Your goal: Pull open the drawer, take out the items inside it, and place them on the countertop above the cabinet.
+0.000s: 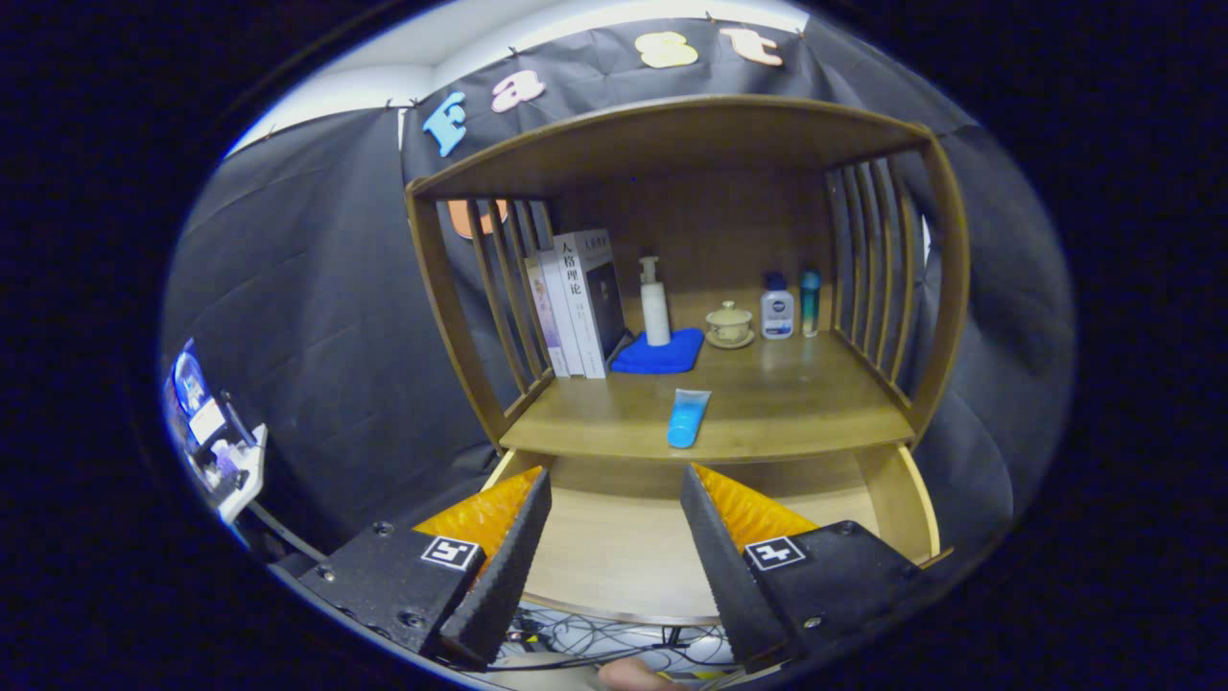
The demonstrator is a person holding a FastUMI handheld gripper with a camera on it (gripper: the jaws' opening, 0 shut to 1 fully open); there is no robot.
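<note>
Drawer [624, 547] pulled open below the table [787, 403], pale wooden floor bare between and beyond the fingers. Claw [614, 499] spread wide, holding nothing, hovering over the open drawer. Blue tube [688, 418] lying on the table near its front edge, just beyond the fingers. Farther back: books [576, 302] upright at far left, white pump bottle [655, 305] standing on a blue cloth [662, 353], lidded cup [729, 322] on a saucer, small white bottle [777, 307] and slim teal bottle [811, 301] at far right.
</note>
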